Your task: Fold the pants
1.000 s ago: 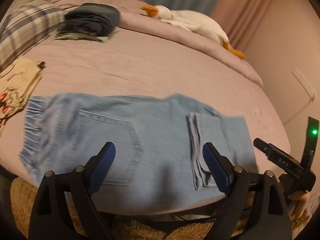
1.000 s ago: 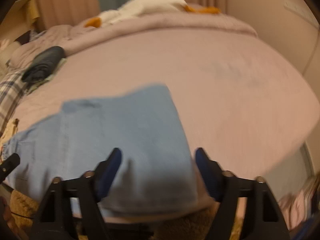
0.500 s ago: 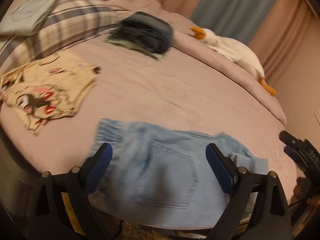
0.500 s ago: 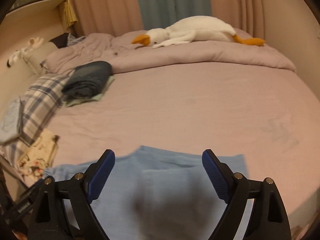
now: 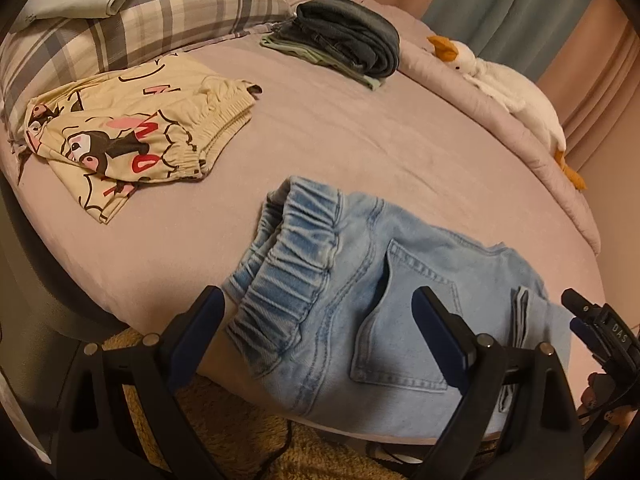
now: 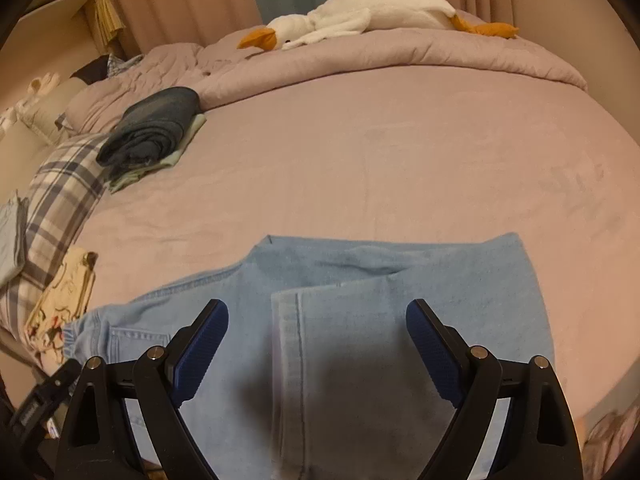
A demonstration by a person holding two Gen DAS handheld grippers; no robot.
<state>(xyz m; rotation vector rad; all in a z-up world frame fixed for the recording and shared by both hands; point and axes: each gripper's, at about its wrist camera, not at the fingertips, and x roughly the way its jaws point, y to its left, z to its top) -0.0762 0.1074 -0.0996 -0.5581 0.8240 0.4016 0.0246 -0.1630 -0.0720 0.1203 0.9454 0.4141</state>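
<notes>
Our left gripper (image 5: pixel 316 336) and right gripper (image 6: pixel 316 344) both hang with jaws spread wide over the jeans (image 5: pixel 400 300), clamping nothing; the right one's jaws have just been opening. The pale blue jeans lie folded at the near edge of the bed (image 5: pixel 340 128), elastic waistband bunched, back pocket up (a leg hem doubled over on top). Beyond the jeans lie cartoon-print shorts (image 5: pixel 132 136), a dark folded stack (image 5: pixel 352 36), a plaid pillow (image 5: pixel 140 20) and a plush goose (image 6: pixel 360 12).

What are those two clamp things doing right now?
Left gripper: open, holding nothing, above the jeans.
Right gripper: open, holding nothing, its jaws have just been opening.
</notes>
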